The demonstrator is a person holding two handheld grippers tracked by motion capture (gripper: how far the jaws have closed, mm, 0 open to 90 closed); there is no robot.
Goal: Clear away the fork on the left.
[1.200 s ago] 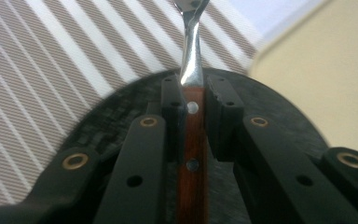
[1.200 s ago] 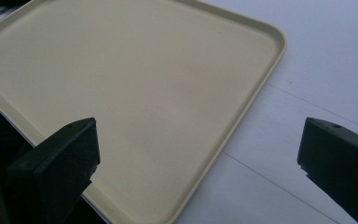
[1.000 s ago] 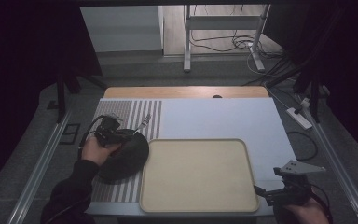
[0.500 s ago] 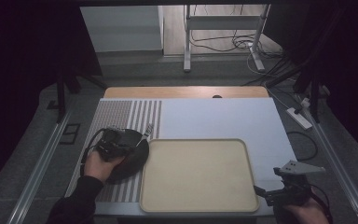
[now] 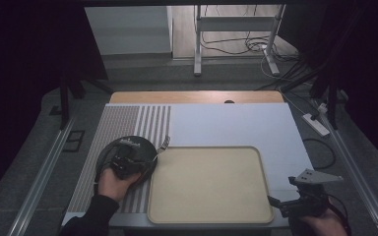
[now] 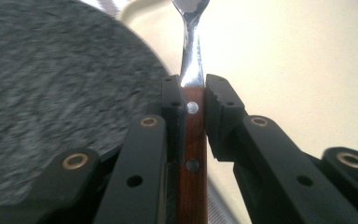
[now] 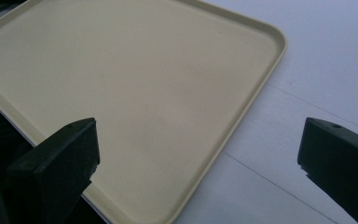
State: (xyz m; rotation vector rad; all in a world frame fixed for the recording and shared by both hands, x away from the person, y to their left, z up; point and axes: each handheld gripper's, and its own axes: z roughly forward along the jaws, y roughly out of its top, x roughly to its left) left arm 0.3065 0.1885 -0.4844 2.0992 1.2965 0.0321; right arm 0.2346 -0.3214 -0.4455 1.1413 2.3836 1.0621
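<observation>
Carrying the wooden-handled utensil (image 6: 193, 135), clamped in the left gripper's (image 5: 128, 160) jaws, nearer the beige tray (image 5: 209, 216) than a second ago; right gripper (image 5: 288, 202) idling, jaws apart.

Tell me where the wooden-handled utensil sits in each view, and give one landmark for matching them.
High view: the utensil sticks out up and right from the left gripper, its metal end over the striped mat beside the dark round plate.
Left gripper view: the utensil runs up the middle, its wooden handle clamped between the jaws.
Right gripper view: not in it.
Shared landmark: the beige tray.
</observation>
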